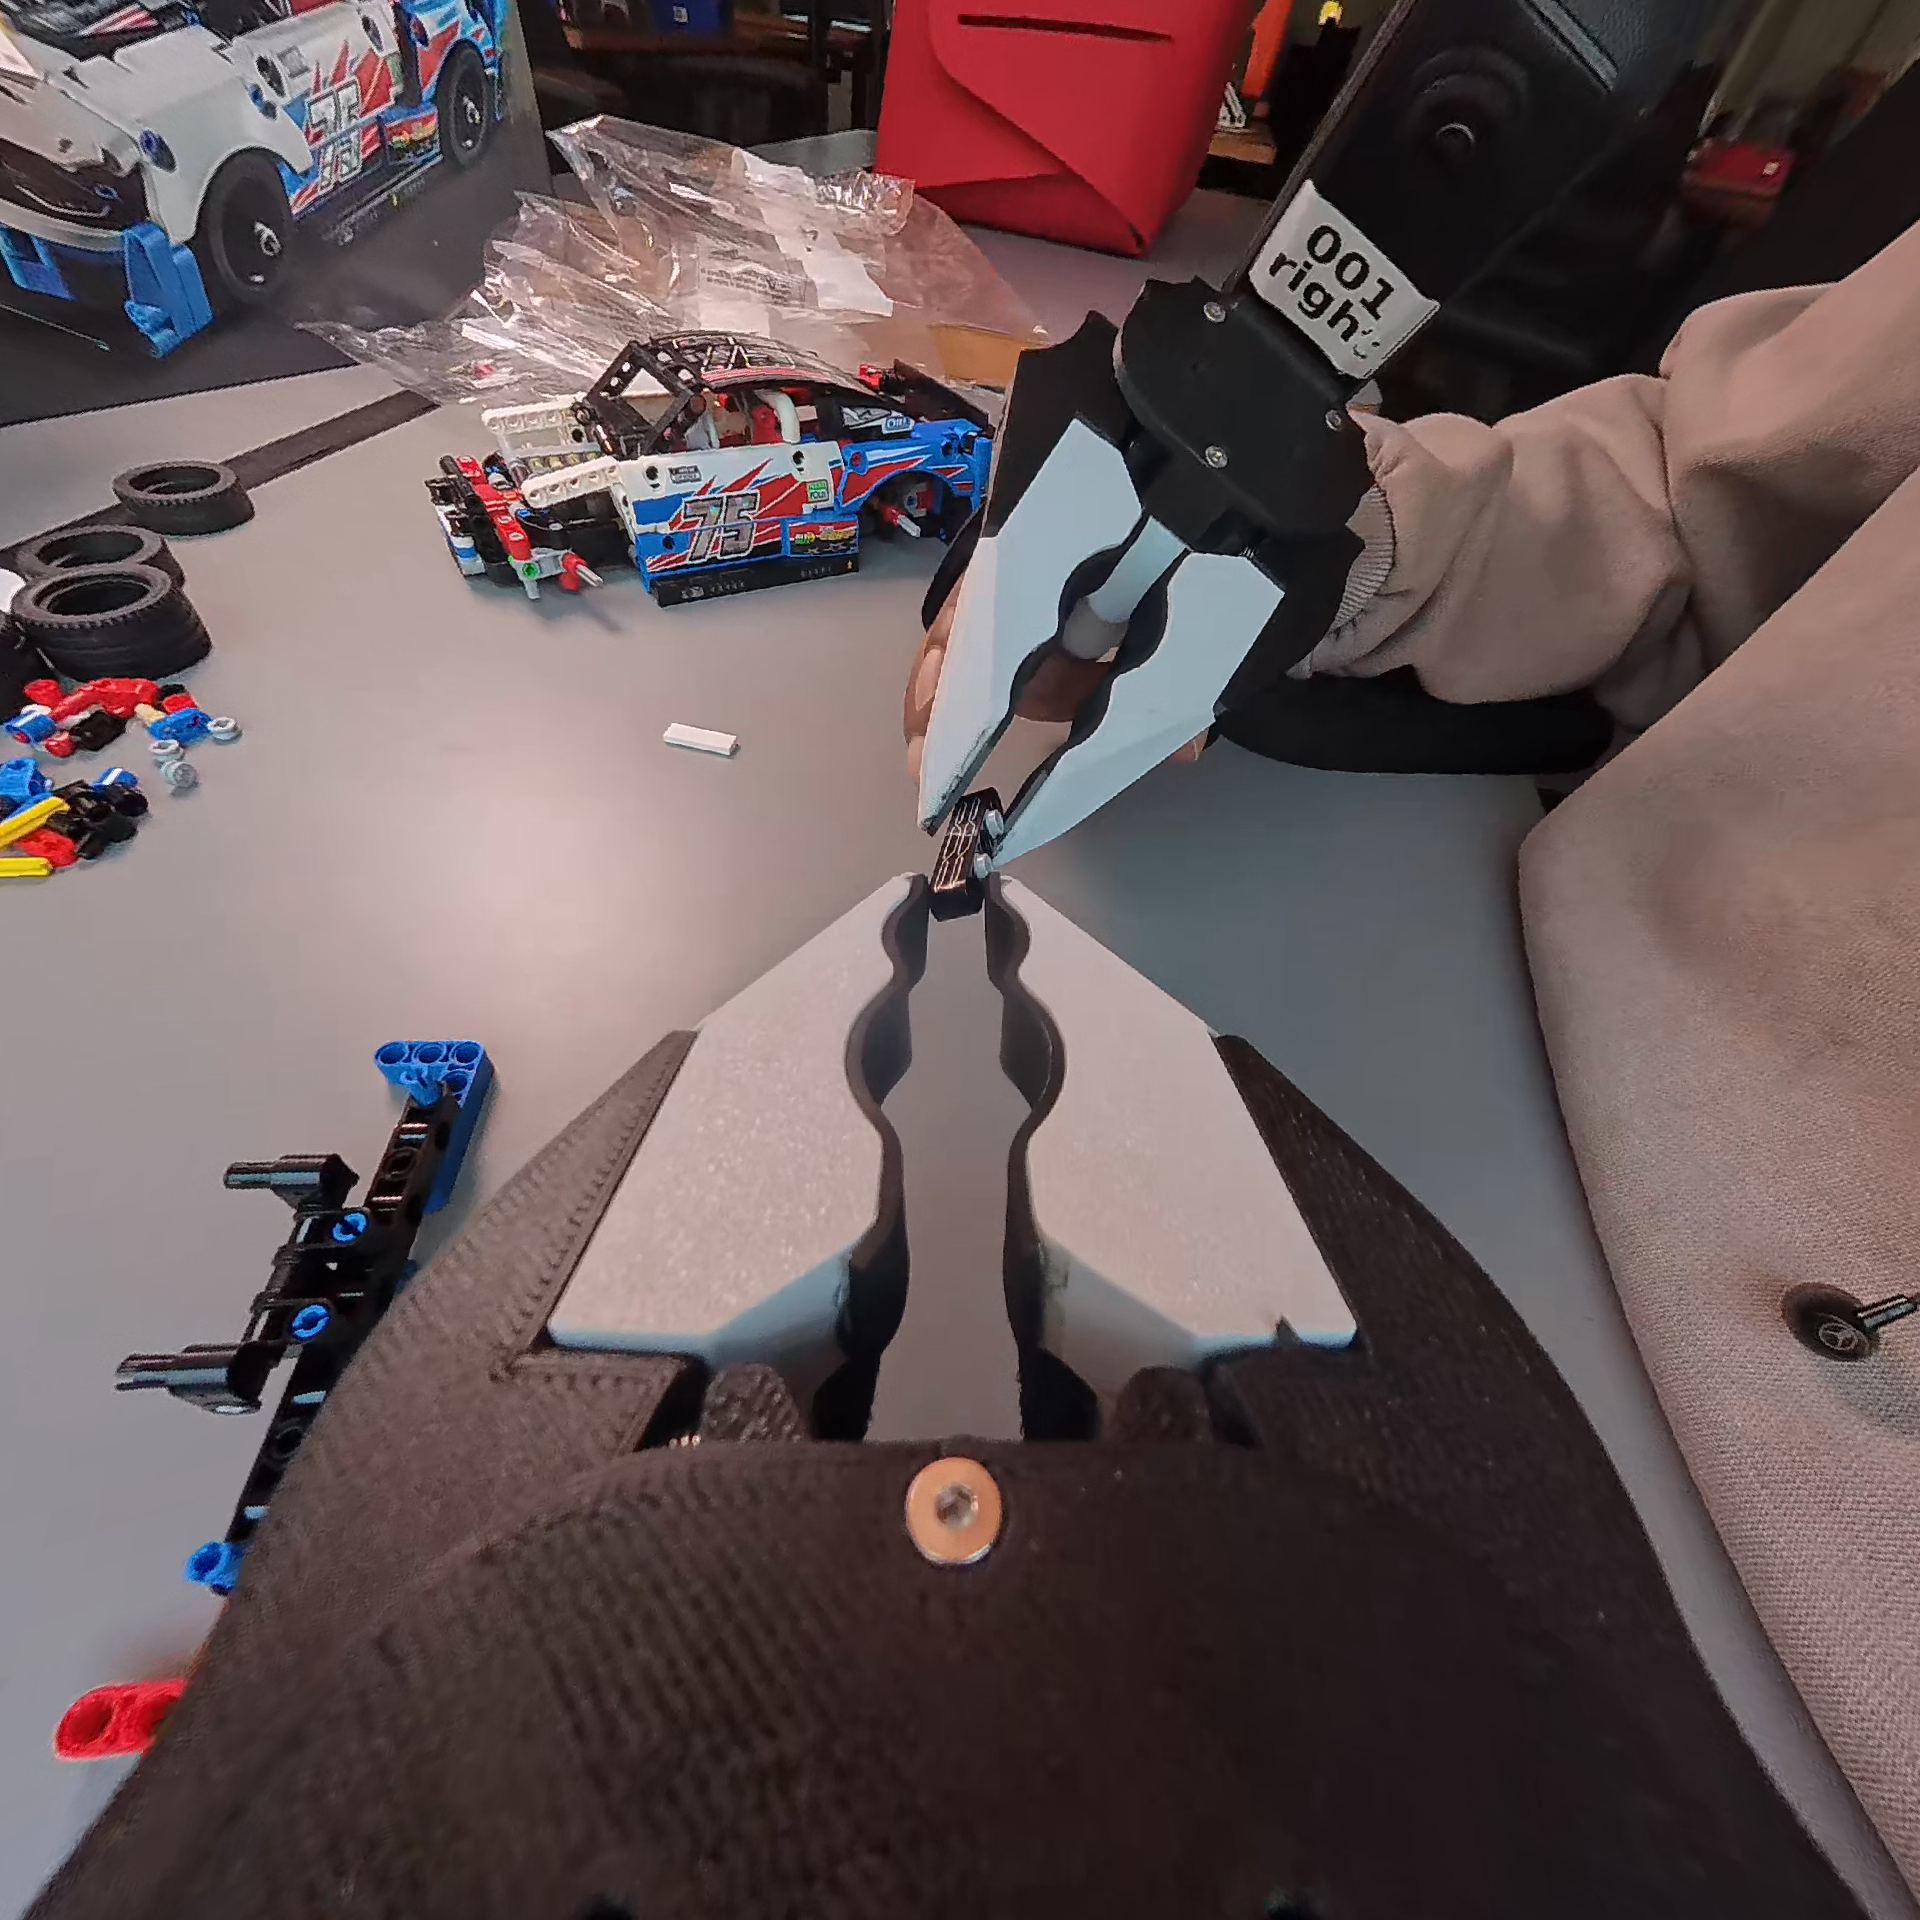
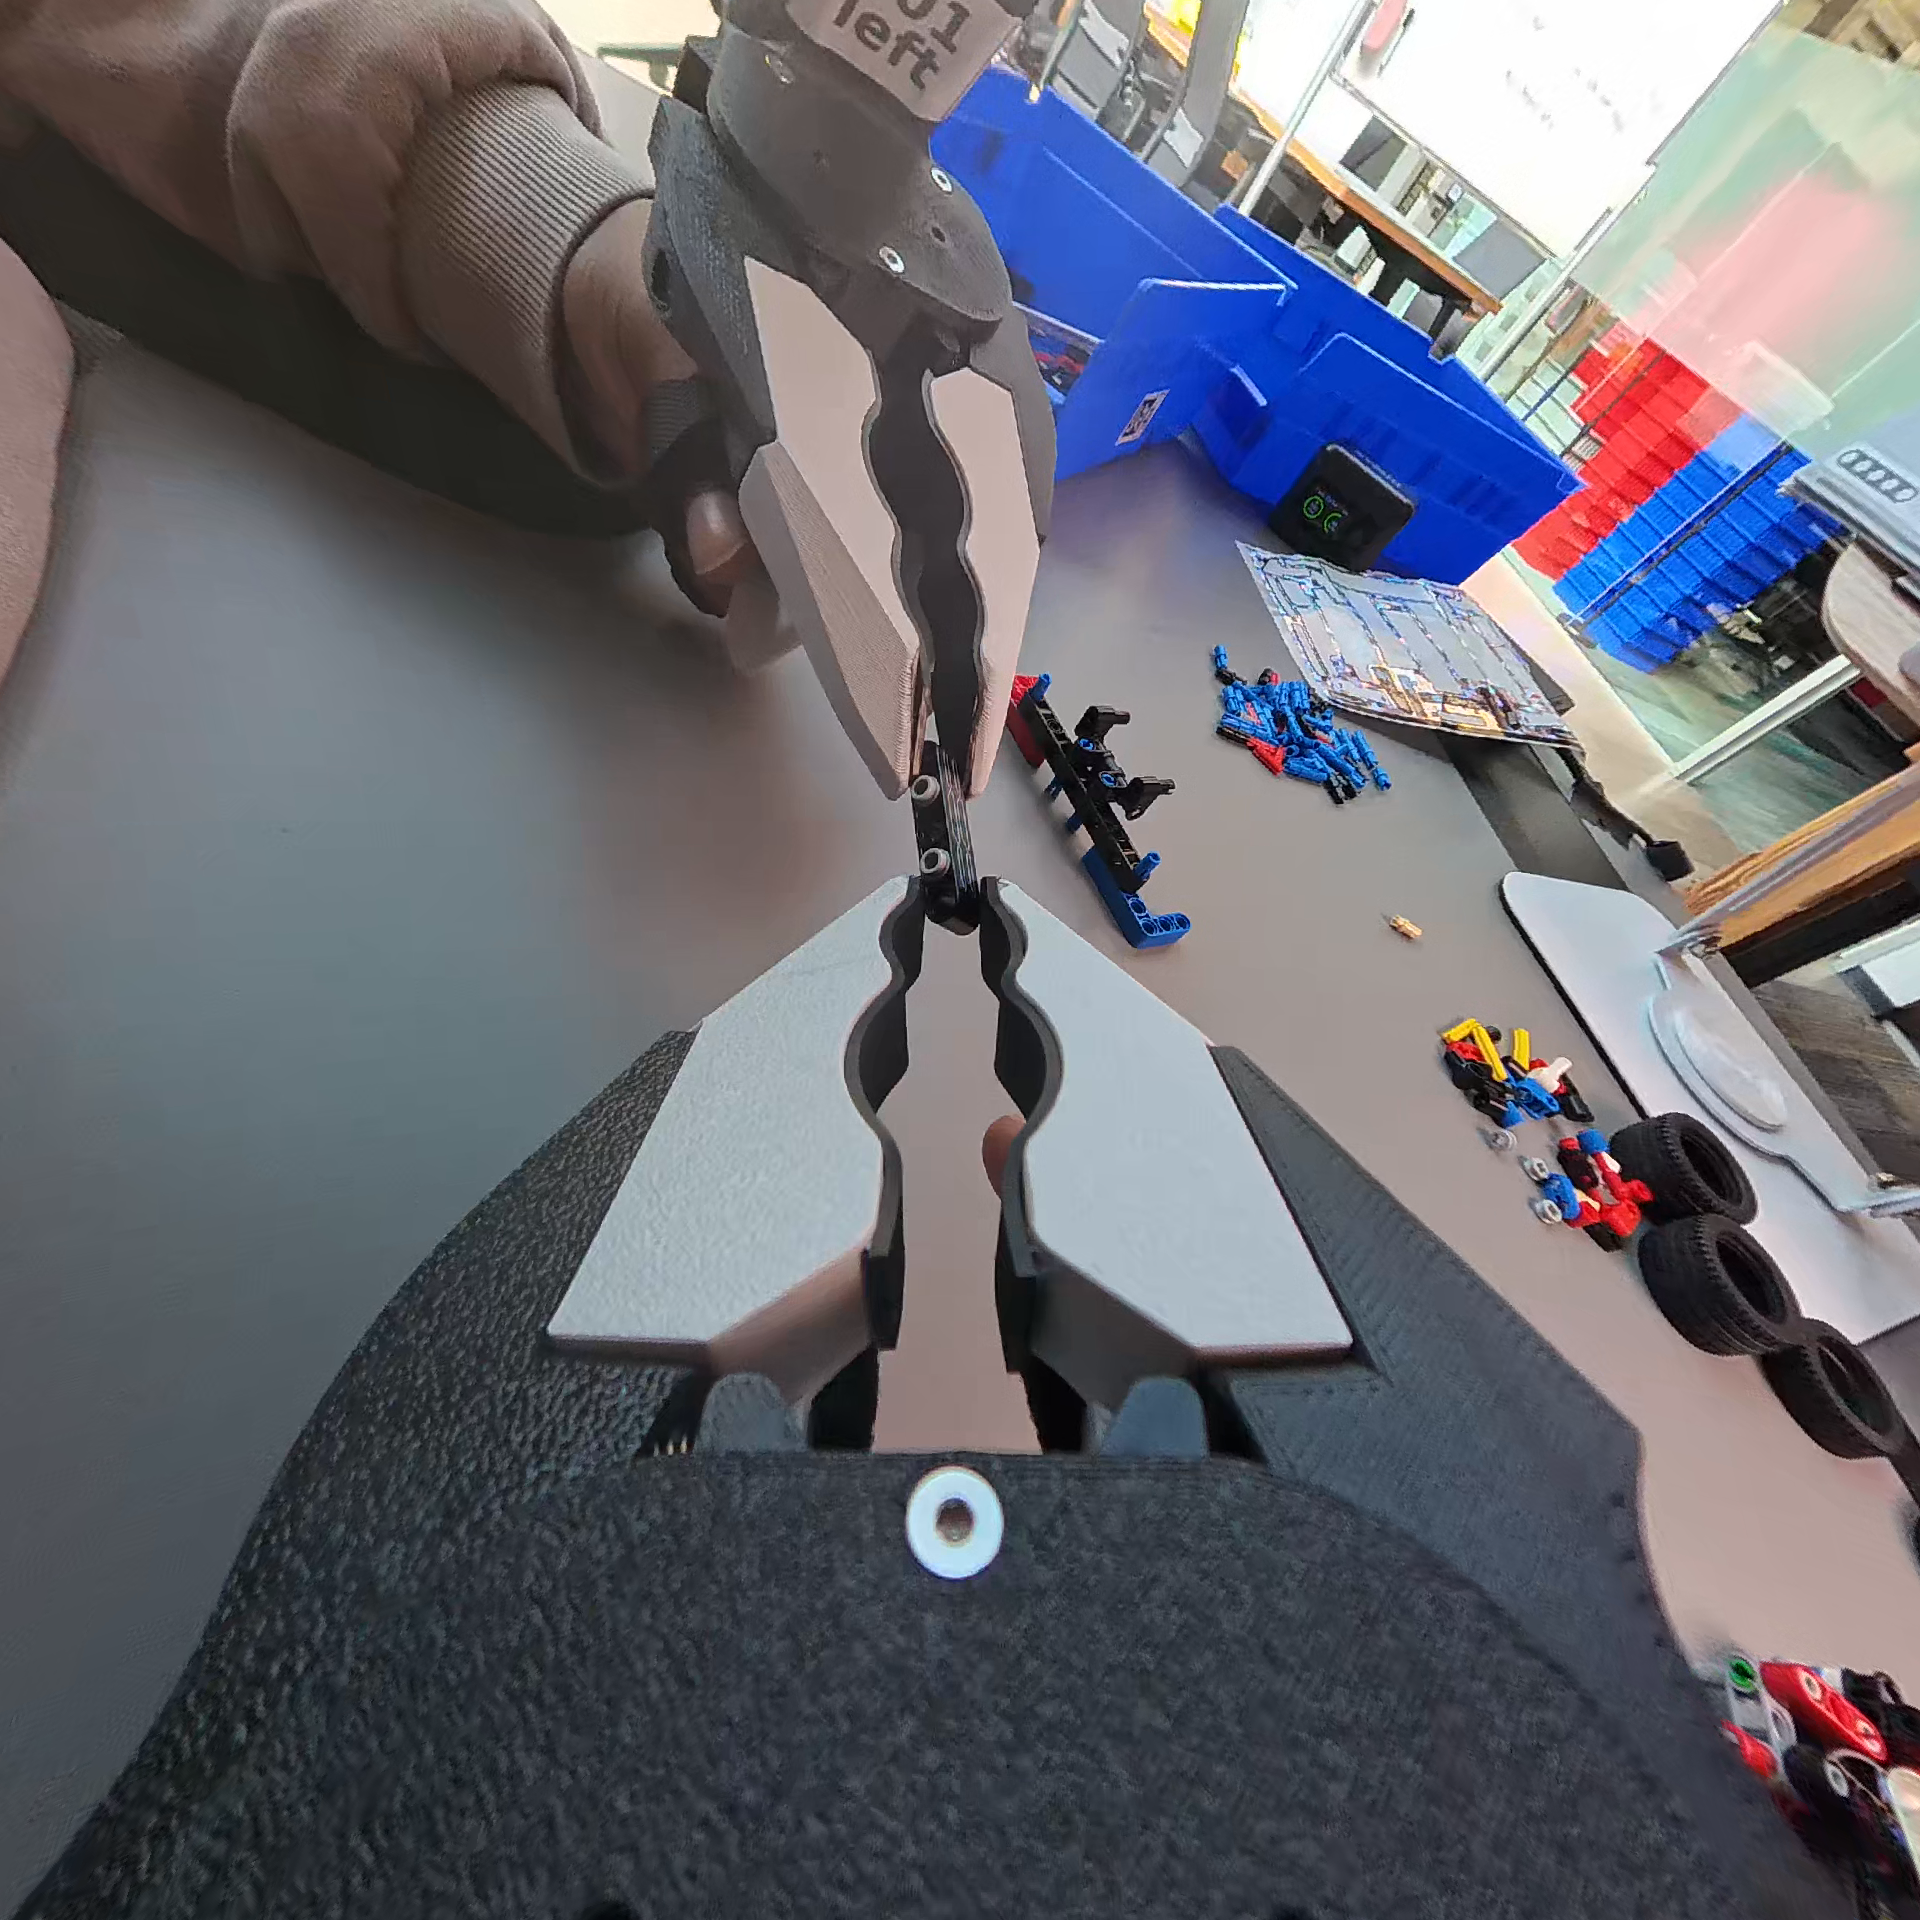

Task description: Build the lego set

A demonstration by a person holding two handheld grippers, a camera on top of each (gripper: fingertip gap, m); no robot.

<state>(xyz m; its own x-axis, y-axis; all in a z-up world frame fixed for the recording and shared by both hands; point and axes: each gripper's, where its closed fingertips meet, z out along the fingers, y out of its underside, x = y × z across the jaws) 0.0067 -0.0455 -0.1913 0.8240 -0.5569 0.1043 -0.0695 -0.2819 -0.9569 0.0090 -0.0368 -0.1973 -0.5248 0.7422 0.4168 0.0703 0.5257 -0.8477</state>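
A small black beam (image 1: pixel 958 868) with grey pins hangs above the grey table (image 1: pixel 540 894), held at both ends. My left gripper (image 1: pixel 956 896) is shut on its near end. My right gripper (image 1: pixel 971 831) comes down from the upper right and is shut on its far end. In the right wrist view the same beam (image 2: pixel 943 844) sits between my right gripper (image 2: pixel 951 902) below and my left gripper (image 2: pixel 940 777) above. The partly built race car (image 1: pixel 717 499) stands farther back on the table, and its front shows at the lower right edge (image 2: pixel 1829 1745).
A black beam assembly with blue pins (image 1: pixel 343 1247) (image 2: pixel 1101 810) lies to the left. Tyres (image 1: pixel 114 613) (image 2: pixel 1714 1278), loose small pieces (image 1: pixel 83 758), a blue pin pile (image 2: pixel 1299 727), a white tile (image 1: pixel 700 739), the booklet (image 2: pixel 1392 655), plastic bags (image 1: pixel 707 249), the set box (image 1: pixel 208 156) and blue bins (image 2: pixel 1299 343) surround the work area. Both grippers' tips are close together, under 4 cm apart. From either gripper's tips it is about 25 cm to the partly built race car (image 1: pixel 717 499).
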